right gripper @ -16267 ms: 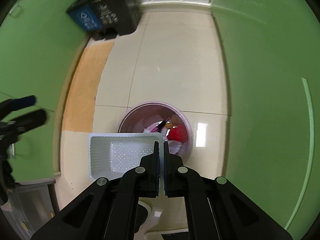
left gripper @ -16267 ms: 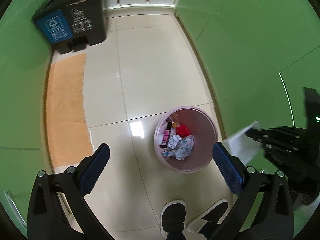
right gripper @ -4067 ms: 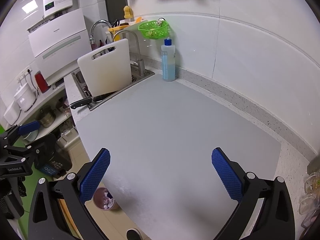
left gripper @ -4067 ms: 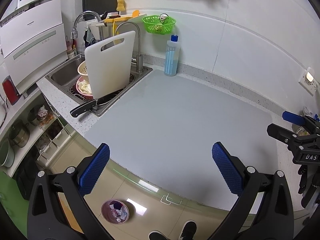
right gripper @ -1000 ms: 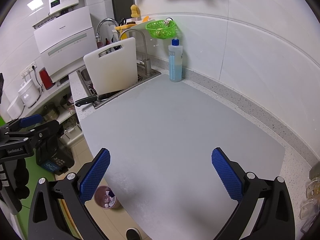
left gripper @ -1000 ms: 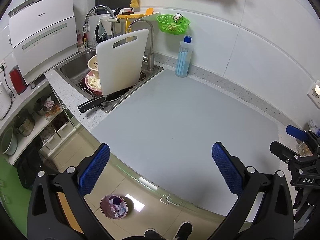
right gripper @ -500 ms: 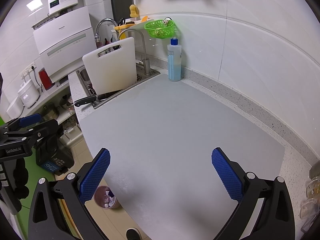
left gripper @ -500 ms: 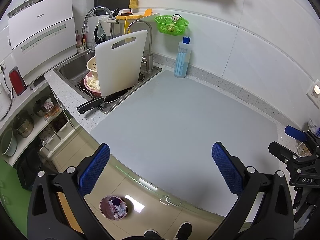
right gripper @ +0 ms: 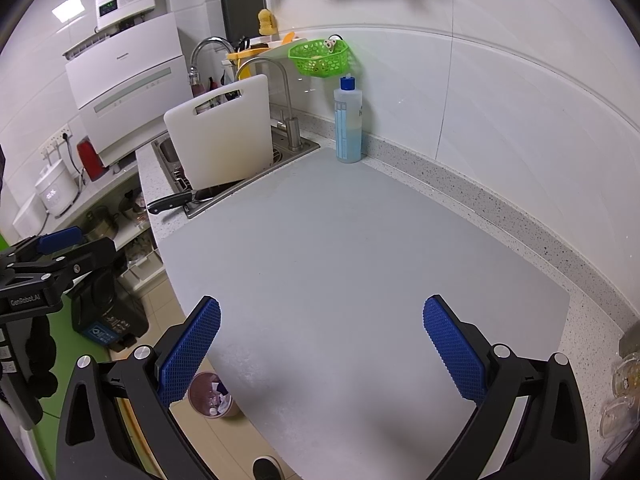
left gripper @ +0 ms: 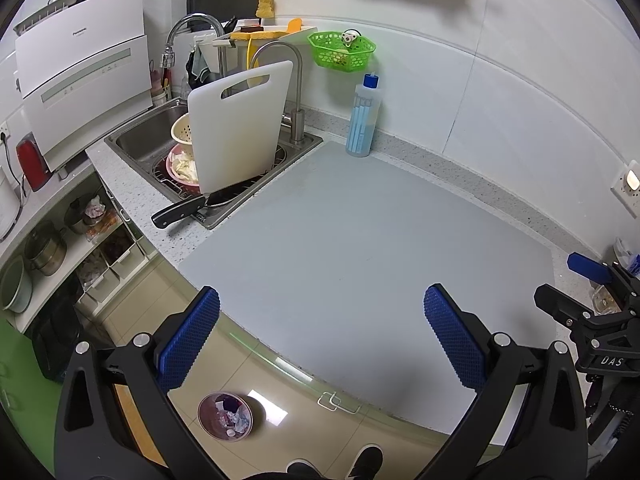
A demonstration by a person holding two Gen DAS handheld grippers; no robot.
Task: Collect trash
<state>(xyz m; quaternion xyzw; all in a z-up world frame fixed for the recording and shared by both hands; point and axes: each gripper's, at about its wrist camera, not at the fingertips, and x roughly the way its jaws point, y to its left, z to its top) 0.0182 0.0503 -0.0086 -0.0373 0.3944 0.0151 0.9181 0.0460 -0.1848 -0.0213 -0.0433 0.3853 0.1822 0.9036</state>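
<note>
White tiled wall [left gripper: 500,92], speckled counter [right gripper: 500,208], steel sink [left gripper: 140,142], beige floor [left gripper: 280,428].

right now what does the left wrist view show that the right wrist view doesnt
Only the left wrist view shows the colander and pink bowl in the sink, plus the right claw at its edge. Only the right wrist view shows the rice cooker, the dark bin with the blue label and the left claw. Both show the cutting board, knife, blue-capped bottle, green basket, grey mat and trash basket on the floor.
</note>
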